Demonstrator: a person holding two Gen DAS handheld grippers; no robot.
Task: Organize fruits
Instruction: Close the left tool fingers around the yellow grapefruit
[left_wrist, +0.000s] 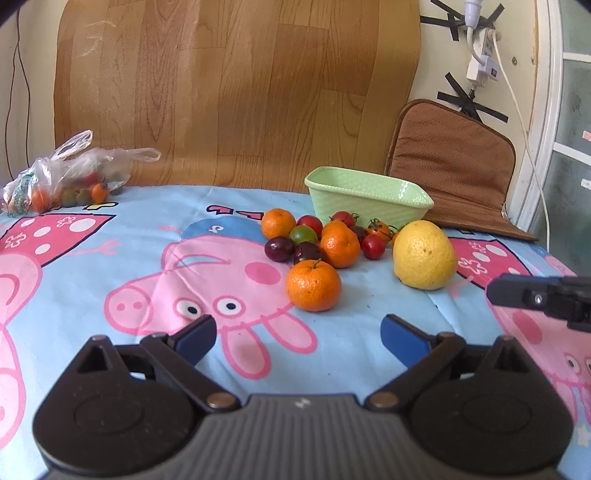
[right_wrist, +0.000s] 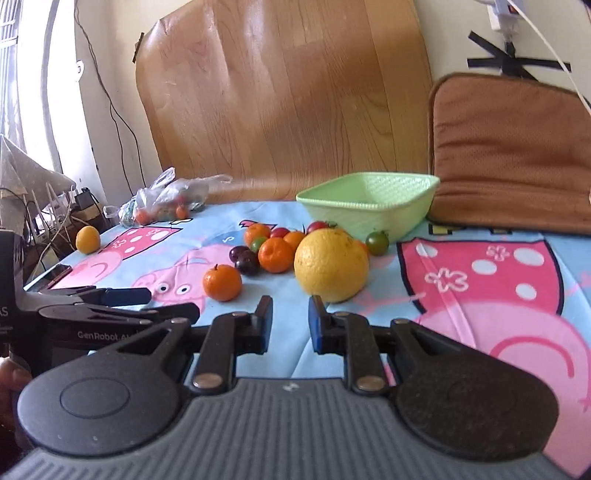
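Our right gripper (right_wrist: 290, 323) was nearly shut and empty, the left gripper (left_wrist: 298, 332) wide open and empty. The fruits lay loose at twelve o'clock before the empty basket (right_wrist: 369, 199). We judged a closed-finger nudge could roll the big citrus (right_wrist: 331, 270) away.

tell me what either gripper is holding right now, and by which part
Nothing is held. The left gripper stands wide open over the cartoon-print tablecloth; the right gripper is nearly closed on empty air, short of the big yellow citrus.
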